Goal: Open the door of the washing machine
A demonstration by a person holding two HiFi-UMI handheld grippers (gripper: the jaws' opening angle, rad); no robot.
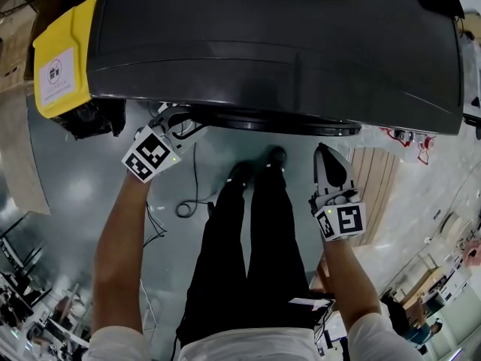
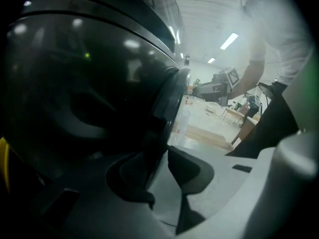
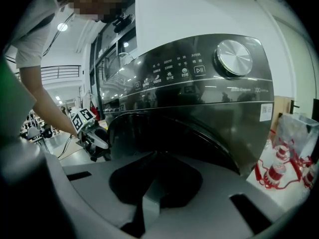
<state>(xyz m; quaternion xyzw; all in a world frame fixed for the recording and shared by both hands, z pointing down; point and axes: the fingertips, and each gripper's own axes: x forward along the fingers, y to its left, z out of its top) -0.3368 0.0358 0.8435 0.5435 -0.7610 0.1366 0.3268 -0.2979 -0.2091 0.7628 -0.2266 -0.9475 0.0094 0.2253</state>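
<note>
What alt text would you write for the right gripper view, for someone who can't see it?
A dark washing machine with a silver dial fills the view, round door at centre. The left gripper is at the door's left edge; the right gripper, jaws together and empty, points at the door.

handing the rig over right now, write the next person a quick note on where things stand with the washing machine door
Left gripper: open, jaws on either side of the door's left edge; a gap shows beside one pad, so no firm grip yet.
Right gripper: shut, empty, held in front of the washing machine, touching nothing.
Door: looks closed against the front.
Done: left gripper placed at the door's edge.
Left: close on the edge, then probably pull the door open.
</note>
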